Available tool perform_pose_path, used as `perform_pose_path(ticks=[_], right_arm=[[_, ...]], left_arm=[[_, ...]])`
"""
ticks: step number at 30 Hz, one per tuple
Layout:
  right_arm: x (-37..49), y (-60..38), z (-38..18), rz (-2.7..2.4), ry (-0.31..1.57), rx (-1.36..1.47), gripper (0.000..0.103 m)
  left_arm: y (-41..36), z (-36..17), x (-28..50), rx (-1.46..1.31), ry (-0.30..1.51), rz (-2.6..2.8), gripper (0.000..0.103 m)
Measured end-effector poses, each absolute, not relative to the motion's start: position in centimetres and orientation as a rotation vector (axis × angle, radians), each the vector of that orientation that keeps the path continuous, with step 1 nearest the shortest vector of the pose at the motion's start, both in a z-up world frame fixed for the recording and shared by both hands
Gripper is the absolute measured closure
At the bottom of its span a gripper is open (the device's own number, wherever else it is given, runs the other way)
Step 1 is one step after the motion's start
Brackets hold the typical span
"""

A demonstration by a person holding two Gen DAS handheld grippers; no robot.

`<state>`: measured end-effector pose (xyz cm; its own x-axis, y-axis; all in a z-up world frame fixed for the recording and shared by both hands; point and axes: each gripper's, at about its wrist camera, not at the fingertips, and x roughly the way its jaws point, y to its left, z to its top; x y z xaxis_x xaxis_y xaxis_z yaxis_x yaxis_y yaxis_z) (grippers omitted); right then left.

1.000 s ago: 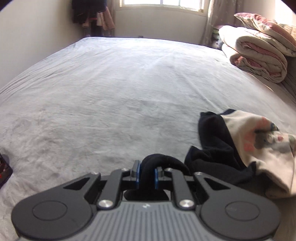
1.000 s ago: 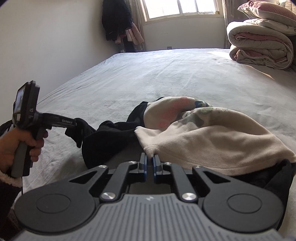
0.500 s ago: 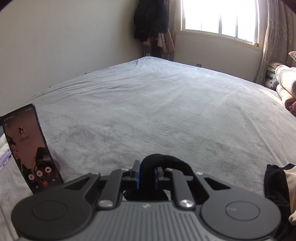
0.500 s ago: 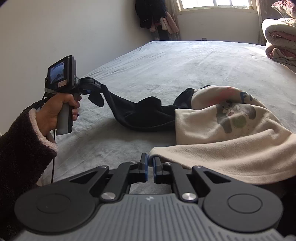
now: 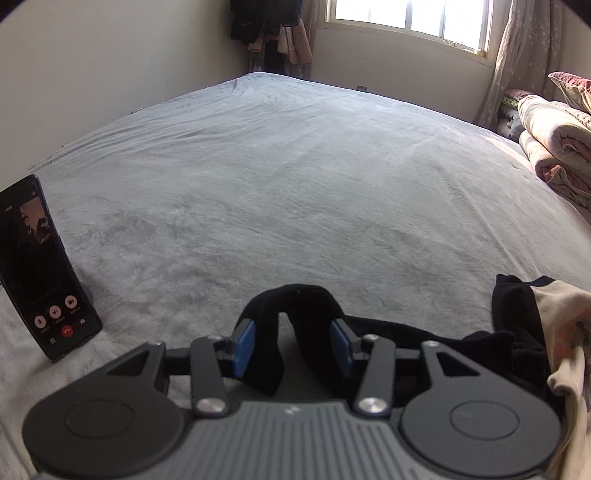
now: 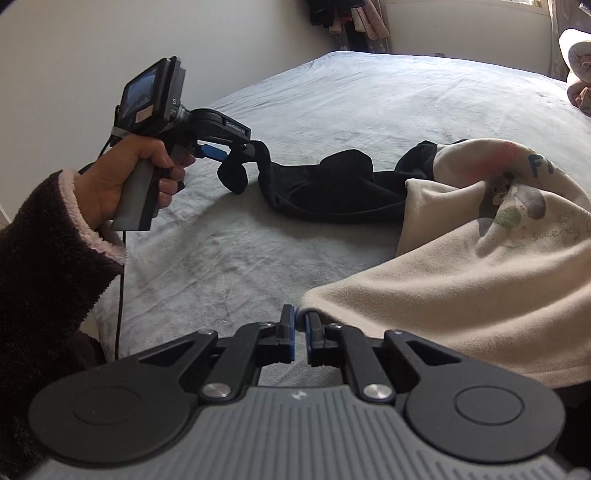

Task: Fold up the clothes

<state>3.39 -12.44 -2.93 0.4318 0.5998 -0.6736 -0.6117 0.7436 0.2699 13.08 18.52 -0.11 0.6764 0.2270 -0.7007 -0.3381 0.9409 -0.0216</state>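
A cream sweatshirt with a printed front and black sleeves lies rumpled on the grey bed. One black sleeve stretches out leftward to my left gripper. In the left wrist view that gripper is open, and the sleeve cuff loops loosely across the gap between its blue pads. The cream body shows at the right edge. My right gripper is shut on the cream hem at the sweatshirt's near-left corner.
A phone stands propped on the bed at the left, screen lit. Folded quilts are stacked at the far right. Clothes hang in the far corner beside the window. A person's hand in a fuzzy dark sleeve holds the left gripper.
My left gripper carried the black sleeve out to the left, straightening it, then opened its fingers. The right gripper stayed shut on the cream hem.
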Motion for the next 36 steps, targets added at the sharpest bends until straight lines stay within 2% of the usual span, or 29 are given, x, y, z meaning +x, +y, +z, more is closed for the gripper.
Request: perform_pose_path(ticks=[2, 5, 7, 8, 9, 23, 28, 34, 36], right_arm=[[3.6, -12.2, -3.3, 0.742, 0.844, -0.027, 0.09], [3.9, -12.1, -3.7, 0.72, 0.851, -0.044, 0.088], [3.8, -12.1, -3.7, 0.705, 0.84, -0.052, 0.079], [3.8, -12.2, -3.7, 0.698, 0.834, -0.056, 0.066], [3.7, -12.2, -3.7, 0.692, 0.829, -0.061, 0.063], [3.2, -11.6, -4.8, 0.656, 0.801, -0.169, 0.063], [3.5, -11.1, -5.8, 0.64, 0.804, -0.213, 0.063], [3.8, -10.7, -6.5, 0.594, 0.779, -0.24, 0.066], [3.9, -10.7, -6.5, 0.597, 0.783, -0.238, 0.085]], left_arm=[[17.7, 0.2, 12.6, -0.142, 0.77, 0.29, 0.047], [16.1, 0.3, 11.9, -0.136, 0.785, 0.228, 0.046], [14.8, 0.2, 11.6, -0.141, 0.8, 0.172, 0.046], [14.1, 0.1, 11.5, -0.147, 0.809, 0.142, 0.046], [13.5, 0.0, 11.4, -0.153, 0.818, 0.114, 0.046], [3.9, -4.8, 12.9, -0.271, 0.971, -0.247, 0.048], [2.9, -5.2, 13.4, -0.27, 0.951, -0.245, 0.05], [3.0, -5.4, 13.7, -0.254, 0.92, -0.244, 0.069], [3.2, -5.4, 13.7, -0.243, 0.916, -0.238, 0.086]])
